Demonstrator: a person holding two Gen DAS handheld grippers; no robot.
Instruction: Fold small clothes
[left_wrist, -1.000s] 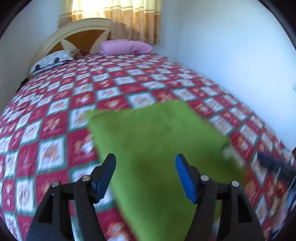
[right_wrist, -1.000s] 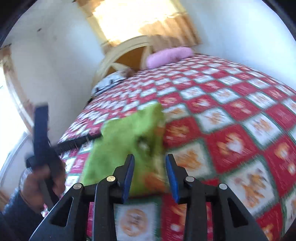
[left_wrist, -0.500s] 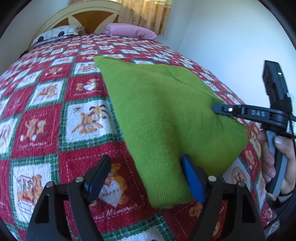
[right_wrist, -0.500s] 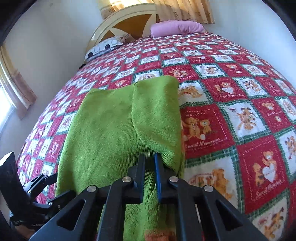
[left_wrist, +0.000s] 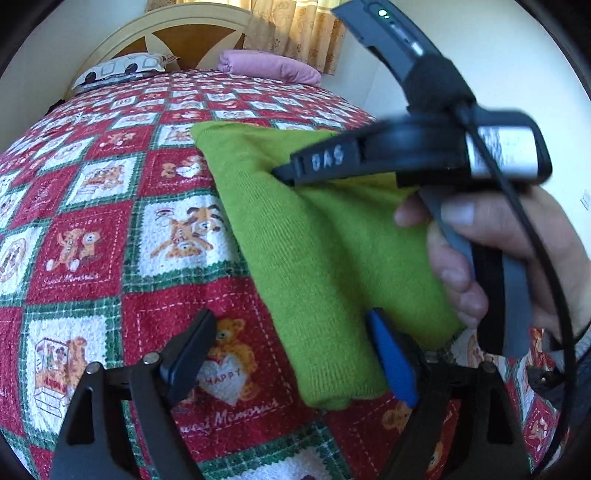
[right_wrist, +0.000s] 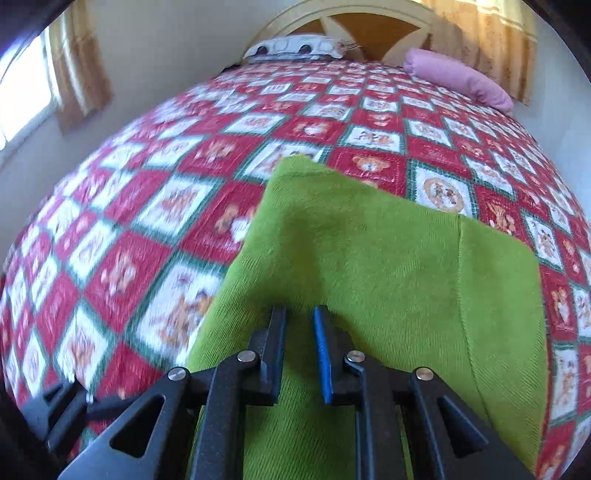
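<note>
A folded green knit garment (left_wrist: 314, 258) lies flat on the red patchwork bedspread (left_wrist: 92, 221). My left gripper (left_wrist: 291, 354) hovers low over the garment's near corner. Its jaws are opening wide and the corner lies between them untouched. In the left wrist view a hand (left_wrist: 480, 240) holds my right gripper (left_wrist: 280, 173), whose tips rest on the garment's upper middle where the cloth puckers. From its own camera my right gripper (right_wrist: 299, 325) sits over the garment (right_wrist: 388, 258). Its jaws are opening, with only a narrow gap and no cloth pinched. A folded-in strip (right_wrist: 498, 295) runs along the garment's right side.
The bedspread (right_wrist: 166, 203) stretches well beyond the garment to the left and far side. A pink pillow (left_wrist: 269, 66) and a patterned pillow (left_wrist: 118, 70) lie by the wooden headboard (left_wrist: 192, 37). White walls and curtains stand behind.
The garment came down from the air and now lies flat. My right gripper let go of the fold at the right and slid left over the garment. My left gripper's jaws widened.
</note>
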